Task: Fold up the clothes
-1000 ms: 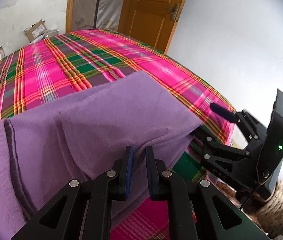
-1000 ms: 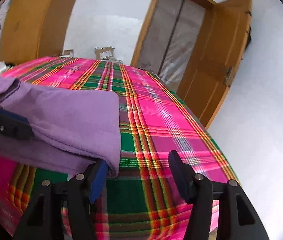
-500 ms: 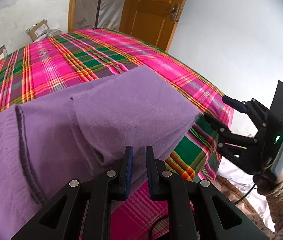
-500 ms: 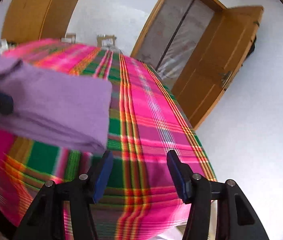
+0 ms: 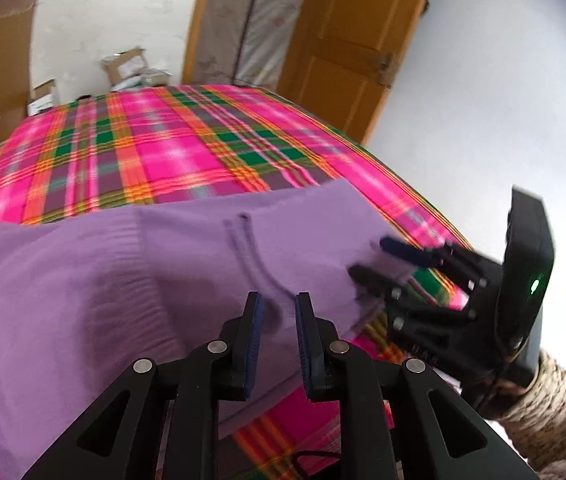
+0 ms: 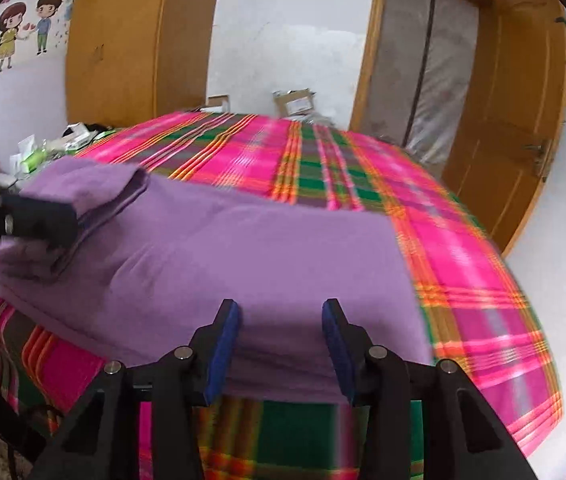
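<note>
The left gripper [image 5: 277,312] has its jaws narrow and opening, with purple cloth seen between the pads; whether they still pinch it cannot be told. The right gripper [image 6: 281,320] stands wide, its jaws closing over the garment's near edge without pressing it. One purple sweater [image 6: 243,248] lies partly folded across the near end of the pink-and-green plaid bedspread [image 6: 463,240], its right edge close to the bed's side. Beyond it the bedspread is bare. Three cardboard boxes [image 5: 125,66] sit by the far wall; their labels are unreadable.
</note>
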### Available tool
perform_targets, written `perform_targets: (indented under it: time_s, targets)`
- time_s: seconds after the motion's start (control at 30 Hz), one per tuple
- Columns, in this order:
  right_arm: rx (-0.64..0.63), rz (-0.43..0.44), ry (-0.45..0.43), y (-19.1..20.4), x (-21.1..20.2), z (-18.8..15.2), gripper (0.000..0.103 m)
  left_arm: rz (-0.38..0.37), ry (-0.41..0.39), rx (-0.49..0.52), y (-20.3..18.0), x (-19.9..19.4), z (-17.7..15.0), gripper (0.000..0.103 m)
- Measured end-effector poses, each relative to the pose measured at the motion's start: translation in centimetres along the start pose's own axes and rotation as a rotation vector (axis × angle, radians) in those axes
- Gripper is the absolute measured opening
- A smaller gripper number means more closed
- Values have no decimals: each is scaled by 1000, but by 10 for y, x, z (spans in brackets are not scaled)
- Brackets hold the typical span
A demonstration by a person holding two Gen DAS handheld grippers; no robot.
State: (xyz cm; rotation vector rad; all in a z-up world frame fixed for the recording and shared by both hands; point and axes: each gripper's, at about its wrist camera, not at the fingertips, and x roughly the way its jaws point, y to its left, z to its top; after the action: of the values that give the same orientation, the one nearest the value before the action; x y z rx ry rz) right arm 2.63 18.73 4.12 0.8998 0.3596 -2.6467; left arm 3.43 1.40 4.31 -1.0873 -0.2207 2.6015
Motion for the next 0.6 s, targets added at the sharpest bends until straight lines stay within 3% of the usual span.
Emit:
perform_targets:
  time_s: [0.17,0.33,0.43,0.6]
  targets:
    - [-44,38,-44,18,-8,6,45,29,-39,-55,27,-21,-7,17]
    - [-22,105,-19,37,6,17,40,63,-72,-121,52,-40,-13,17]
    - [-11,105,-17,42,7,14,34,90,-72,-143,64,-47,-21,17]
    - [-29,106,-33,46,1,19,34,133,-83,-199,90,-61,-33,17]
